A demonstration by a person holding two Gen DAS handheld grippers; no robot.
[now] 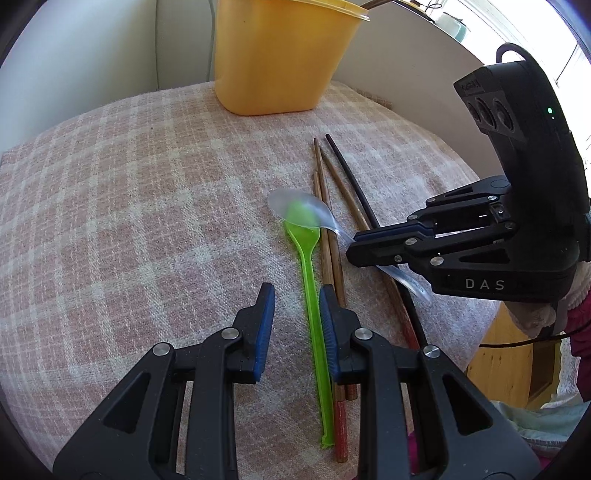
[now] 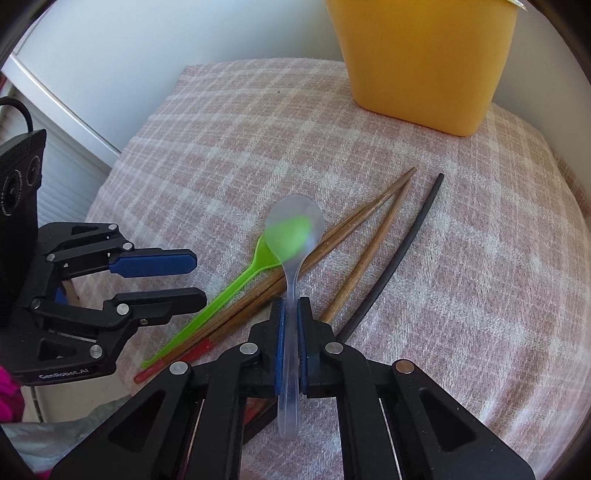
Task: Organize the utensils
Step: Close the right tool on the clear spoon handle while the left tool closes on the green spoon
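Observation:
A clear plastic spoon [image 2: 295, 229] is gripped by its handle in my right gripper [image 2: 291, 310]; its bowl hovers over the bowl of a green plastic spoon [image 1: 310, 291]. In the left wrist view the right gripper [image 1: 354, 247] comes in from the right with the clear spoon [image 1: 299, 210]. My left gripper [image 1: 297, 299] is open, its fingers straddling the green spoon's handle [image 2: 207, 306] on the cloth. Brown wooden chopsticks [image 1: 328, 240] and a black chopstick [image 1: 354, 184] lie beside the green spoon. A yellow container [image 1: 280, 55] stands at the back.
The table is covered by a pink and white checked cloth [image 1: 129, 203]. Something brown sticks out of the yellow container's top [image 1: 373, 4]. The table edge drops off at the right, with a wooden cabinet [image 1: 506, 362] below. The left gripper [image 2: 159, 280] shows in the right wrist view.

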